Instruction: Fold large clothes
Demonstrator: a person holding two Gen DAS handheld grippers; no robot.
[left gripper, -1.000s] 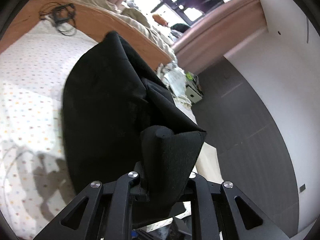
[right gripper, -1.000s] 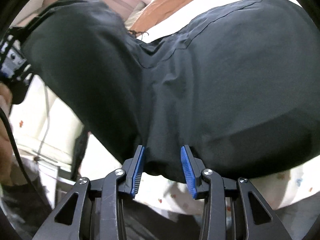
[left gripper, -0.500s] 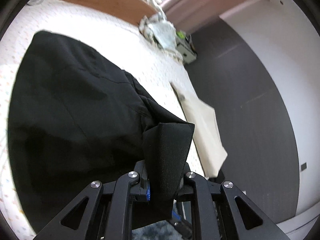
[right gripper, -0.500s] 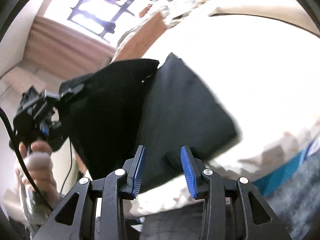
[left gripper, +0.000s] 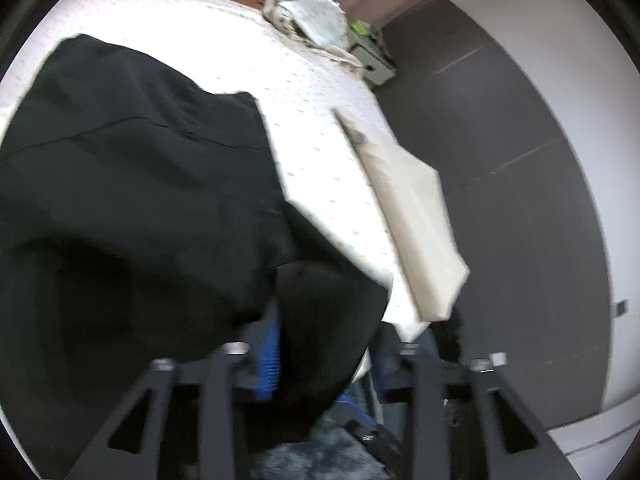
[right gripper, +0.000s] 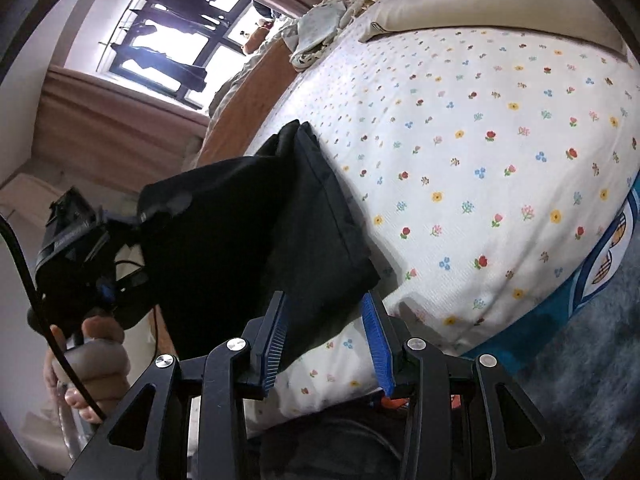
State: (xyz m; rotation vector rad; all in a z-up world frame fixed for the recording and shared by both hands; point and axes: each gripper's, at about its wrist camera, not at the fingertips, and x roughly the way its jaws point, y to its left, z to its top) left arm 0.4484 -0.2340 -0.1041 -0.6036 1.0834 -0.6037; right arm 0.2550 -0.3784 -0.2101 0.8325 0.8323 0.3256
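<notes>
A large black garment [left gripper: 132, 200] lies partly on the flowered bed sheet [left gripper: 320, 120], one corner raised. In the left wrist view my left gripper [left gripper: 324, 344] has its jaws wide apart with a fold of the garment draped between them; the view is blurred. In the right wrist view the garment [right gripper: 304, 216] lies folded at the bed's near edge. My right gripper [right gripper: 326, 340] is open, its blue pads [right gripper: 274, 344] on either side of the garment's near corner. The left gripper [right gripper: 132, 220] shows there too, holding up the other corner.
The flowered sheet [right gripper: 480, 140] covers most of the bed. A cream folded cloth [left gripper: 416, 216] lies along the far bed edge, crumpled bedding [left gripper: 312, 12] beyond it. A dark wall [left gripper: 500, 160] stands on the right, grey carpet [right gripper: 592, 360] below.
The garment has come down onto the bed. My left gripper's jaws have spread apart around the fold they were pinching. My right gripper has pulled back to the near corner, still open.
</notes>
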